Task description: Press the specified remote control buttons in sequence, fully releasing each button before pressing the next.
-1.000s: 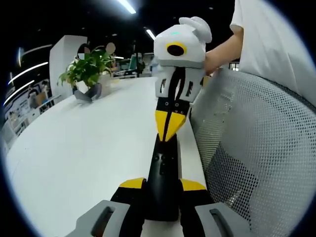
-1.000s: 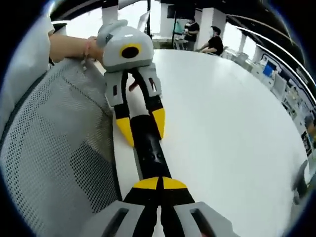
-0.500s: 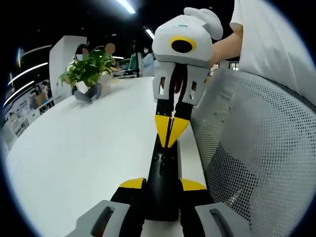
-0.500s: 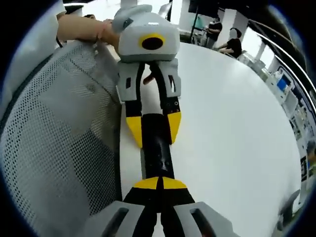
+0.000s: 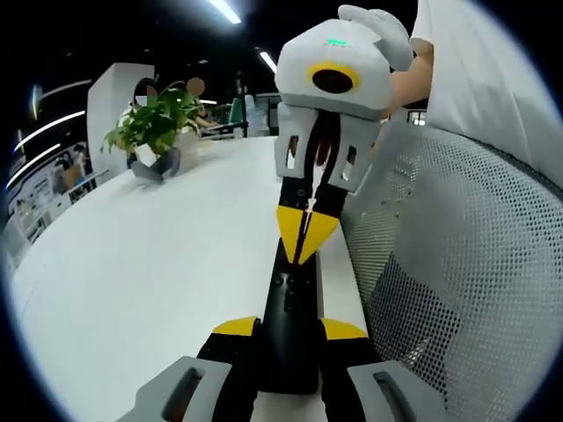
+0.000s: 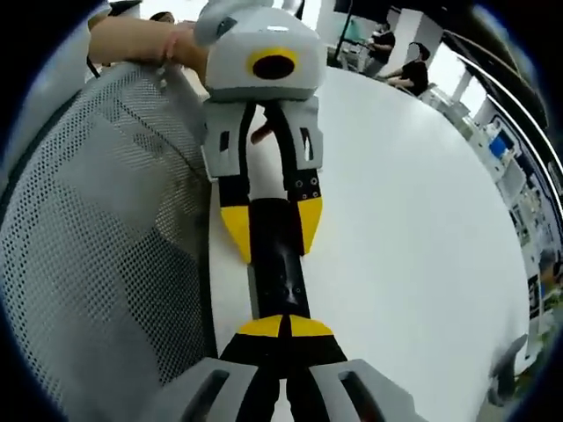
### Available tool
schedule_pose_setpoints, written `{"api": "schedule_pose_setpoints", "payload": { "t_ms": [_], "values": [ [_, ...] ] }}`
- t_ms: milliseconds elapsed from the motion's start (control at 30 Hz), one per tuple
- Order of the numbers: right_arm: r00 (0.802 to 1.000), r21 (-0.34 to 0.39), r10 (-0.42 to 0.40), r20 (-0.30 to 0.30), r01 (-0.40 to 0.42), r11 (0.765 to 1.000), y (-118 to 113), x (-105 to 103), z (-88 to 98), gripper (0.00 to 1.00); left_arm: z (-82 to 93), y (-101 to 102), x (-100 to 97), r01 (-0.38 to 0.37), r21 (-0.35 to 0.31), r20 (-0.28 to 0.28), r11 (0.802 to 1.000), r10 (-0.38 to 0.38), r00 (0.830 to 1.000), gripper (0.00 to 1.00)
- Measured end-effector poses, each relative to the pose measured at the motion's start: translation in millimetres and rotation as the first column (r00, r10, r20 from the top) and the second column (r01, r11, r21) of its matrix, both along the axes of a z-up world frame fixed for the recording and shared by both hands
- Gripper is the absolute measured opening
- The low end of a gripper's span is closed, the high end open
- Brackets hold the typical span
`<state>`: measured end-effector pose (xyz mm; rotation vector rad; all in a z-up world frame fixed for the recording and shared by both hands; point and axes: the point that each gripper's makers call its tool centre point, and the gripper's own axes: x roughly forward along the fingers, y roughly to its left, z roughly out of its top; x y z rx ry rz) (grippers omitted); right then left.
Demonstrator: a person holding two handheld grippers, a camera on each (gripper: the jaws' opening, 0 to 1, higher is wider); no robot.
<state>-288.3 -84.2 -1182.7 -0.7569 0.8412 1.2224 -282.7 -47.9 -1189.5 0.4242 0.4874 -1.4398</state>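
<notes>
A black remote control [image 5: 291,303] lies lengthwise over the white table's edge, and my left gripper [image 5: 290,328] is shut on its near end, a yellow pad on each side. My right gripper [image 5: 303,236] comes in from the top of the left gripper view, shut, with its yellow tips together on the remote's far part. In the right gripper view, my right gripper [image 6: 284,325] has its shut tips at the near end of the remote [image 6: 278,272]. The left gripper [image 6: 271,227] clamps the far end there. Whether the tips push a button down I cannot tell.
A grey mesh chair back [image 5: 457,264] stands close beside the remote, also seen as the chair back [image 6: 97,229]. The white table [image 5: 149,255] spreads to the other side, with a potted plant [image 5: 157,132] far off. A person's arm [image 6: 141,40] holds the left gripper. People sit far back.
My right gripper's shut tips have slid slightly along the remote toward the left gripper, and its body has tilted up. The left gripper's hold on the remote is unchanged.
</notes>
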Motion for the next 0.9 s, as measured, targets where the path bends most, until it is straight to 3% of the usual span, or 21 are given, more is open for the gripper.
{"api": "schedule_pose_setpoints", "payload": {
  "t_ms": [100, 267, 533, 733, 800, 900],
  "values": [
    [0.997, 0.046, -0.035, -0.066, 0.038, 0.998, 5.0, -1.3, 3.1, 0.0, 0.0, -0.1, 0.0, -0.003, 0.0, 0.0, 1.0, 0.003, 1.0, 0.25],
    [0.998, 0.004, 0.046, -0.03, -0.046, 0.999, 6.9, -0.9, 0.0, 0.0, -0.2, 0.1, 0.2, -0.003, -0.001, -0.001, 1.0, 0.003, 1.0, 0.25],
    [0.995, -0.037, 0.007, -0.095, -0.01, 0.999, 7.5, 0.3, -1.4, 0.0, 0.0, 0.1, -0.2, 0.0, -0.001, 0.0, 1.0, 0.0, 1.0, 0.25],
    [0.997, -0.072, 0.044, -0.056, -0.048, 0.996, 6.6, -2.7, -2.3, 0.0, -0.8, 0.7, -0.3, 0.0, 0.002, 0.001, 1.0, 0.0, 1.0, 0.25],
    [0.998, -0.051, 0.04, -0.037, -0.042, 0.998, 5.4, -2.4, -2.2, 0.0, -0.9, 0.8, -0.3, 0.002, 0.002, 0.001, 1.0, -0.002, 1.0, 0.25],
    [1.0, 0.039, -0.008, -0.028, 0.009, 0.999, 5.9, -1.5, 0.0, 0.0, -0.6, 0.6, -0.6, 0.003, 0.002, 0.0, 1.0, -0.003, 1.0, 0.25]
  ]
}}
